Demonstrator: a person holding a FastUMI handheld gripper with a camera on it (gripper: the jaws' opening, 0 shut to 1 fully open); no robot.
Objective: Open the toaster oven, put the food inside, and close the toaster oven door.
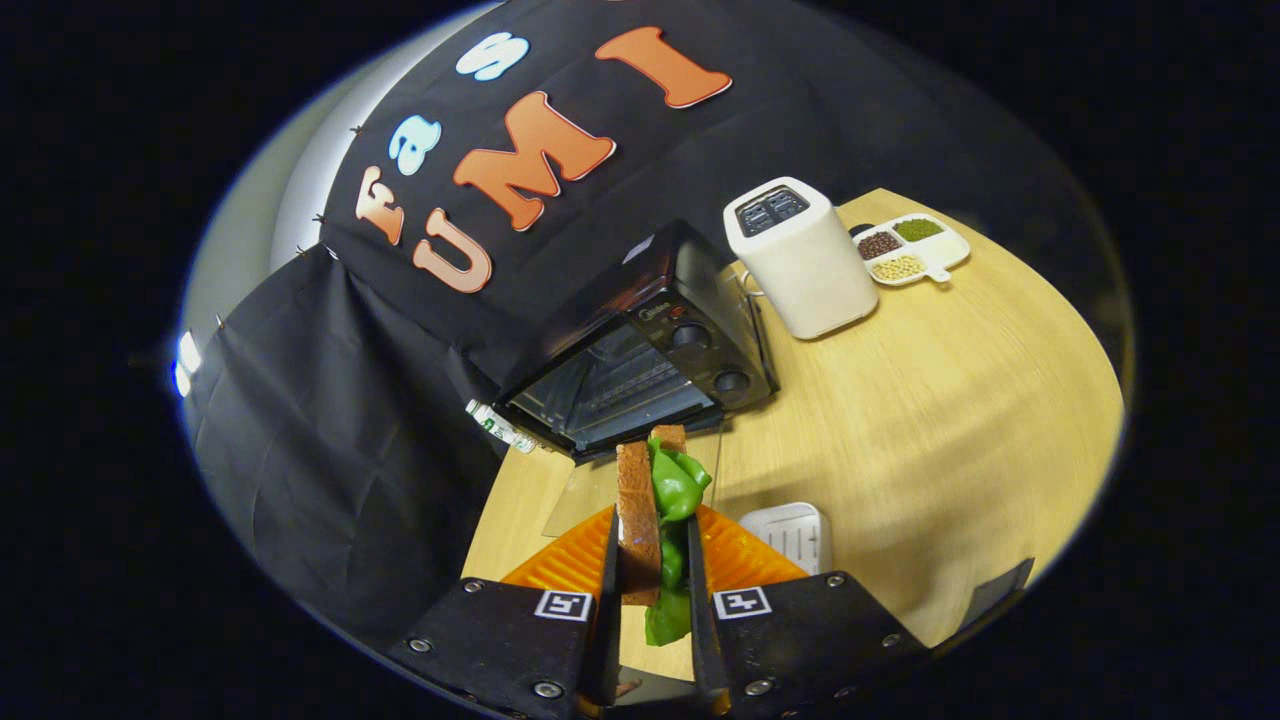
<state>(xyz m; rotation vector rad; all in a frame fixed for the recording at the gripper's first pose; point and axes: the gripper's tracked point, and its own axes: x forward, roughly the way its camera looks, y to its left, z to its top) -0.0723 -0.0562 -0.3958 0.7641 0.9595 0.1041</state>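
Note:
My gripper [650,560] is shut on a sandwich [655,500], a brown bread slice with green lettuce, held upright between both fingers. It hangs above an orange ridged plate [745,555] that lies just ahead of the fingers. Beyond the sandwich stands the black toaster oven [640,350] with its glass door [590,500] folded down flat toward me, its wire rack visible inside. Two round knobs sit on the oven's right panel.
A white slot toaster [800,255] stands right of the oven on the round wooden table [950,400]. Behind it lies a white divided dish of beans [910,250]. A small white ridged tray [790,535] rests right of the orange plate. A small bottle [500,425] lies left of the oven.

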